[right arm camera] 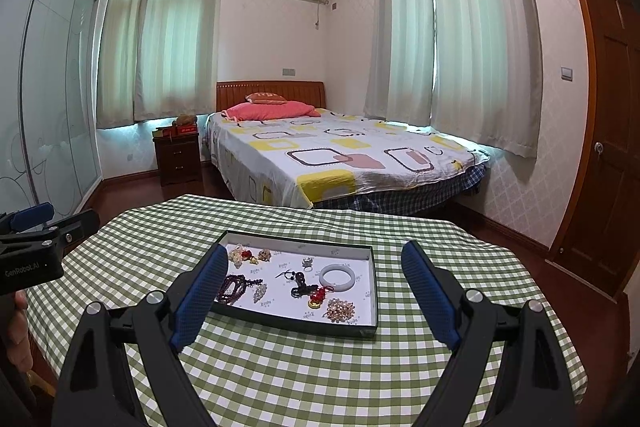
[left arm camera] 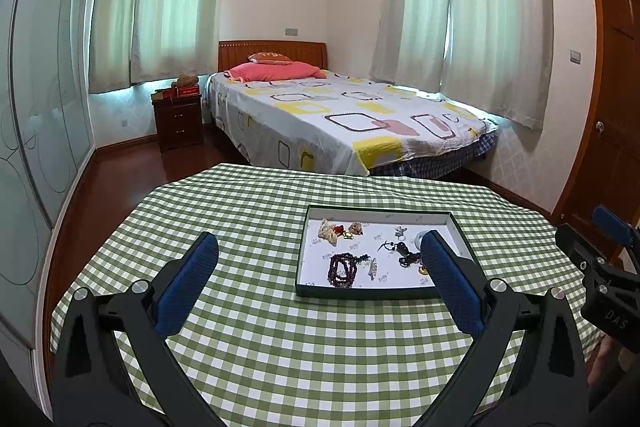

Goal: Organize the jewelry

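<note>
A shallow dark-rimmed tray (left arm camera: 362, 293) with a white floor lies on the green checked tablecloth; it also shows in the right wrist view (right arm camera: 304, 325). In it lie a dark red bead bracelet (left arm camera: 342, 269), a white bangle (right arm camera: 337, 277), a gold bead cluster (right arm camera: 339, 310), a red-and-gold charm (right arm camera: 317, 297), a silver ring (right arm camera: 307, 261) and other small pieces. My left gripper (left arm camera: 320, 279) is open and empty, held above the table in front of the tray. My right gripper (right arm camera: 316, 291) is open and empty, also above the table in front of the tray.
The round table (right arm camera: 280, 379) stands in a bedroom. A bed (left arm camera: 340, 119) lies beyond it, a dark nightstand (left arm camera: 178, 121) at its left, a wooden door (right arm camera: 612, 131) at the right. Each gripper's body shows at the other view's edge.
</note>
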A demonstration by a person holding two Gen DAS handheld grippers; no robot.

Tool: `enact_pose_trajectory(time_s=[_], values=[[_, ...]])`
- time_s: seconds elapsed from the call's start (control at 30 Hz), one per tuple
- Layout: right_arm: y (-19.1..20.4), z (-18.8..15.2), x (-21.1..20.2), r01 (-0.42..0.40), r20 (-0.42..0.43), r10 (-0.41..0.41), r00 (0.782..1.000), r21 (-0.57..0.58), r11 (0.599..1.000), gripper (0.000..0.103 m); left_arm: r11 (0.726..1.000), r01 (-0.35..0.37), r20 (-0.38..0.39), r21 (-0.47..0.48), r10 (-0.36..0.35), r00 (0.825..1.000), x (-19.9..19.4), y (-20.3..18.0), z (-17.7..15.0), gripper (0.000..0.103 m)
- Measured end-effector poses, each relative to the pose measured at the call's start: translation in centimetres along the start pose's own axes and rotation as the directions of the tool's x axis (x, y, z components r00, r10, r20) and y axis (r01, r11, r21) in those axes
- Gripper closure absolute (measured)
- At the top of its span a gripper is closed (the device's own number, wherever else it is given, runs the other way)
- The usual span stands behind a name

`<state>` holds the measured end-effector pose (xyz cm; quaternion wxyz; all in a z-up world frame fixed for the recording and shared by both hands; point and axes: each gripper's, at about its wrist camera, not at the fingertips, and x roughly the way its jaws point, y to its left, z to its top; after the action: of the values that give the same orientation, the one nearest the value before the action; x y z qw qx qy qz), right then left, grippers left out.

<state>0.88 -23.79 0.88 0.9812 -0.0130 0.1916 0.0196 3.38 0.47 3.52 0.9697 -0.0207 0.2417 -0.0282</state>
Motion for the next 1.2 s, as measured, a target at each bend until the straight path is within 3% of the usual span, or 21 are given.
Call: enact_pose_trajectory(time_s=[1.2], values=[[-0.10, -0.11, 0.03, 0.001, -0.008, -0.001, 1.000, -0.002, 1.000, 0.017, 1.000, 0.005, 0.006, 0.009, -0.005, 1.000, -0.36, -0.15, -0.35, 0.004]])
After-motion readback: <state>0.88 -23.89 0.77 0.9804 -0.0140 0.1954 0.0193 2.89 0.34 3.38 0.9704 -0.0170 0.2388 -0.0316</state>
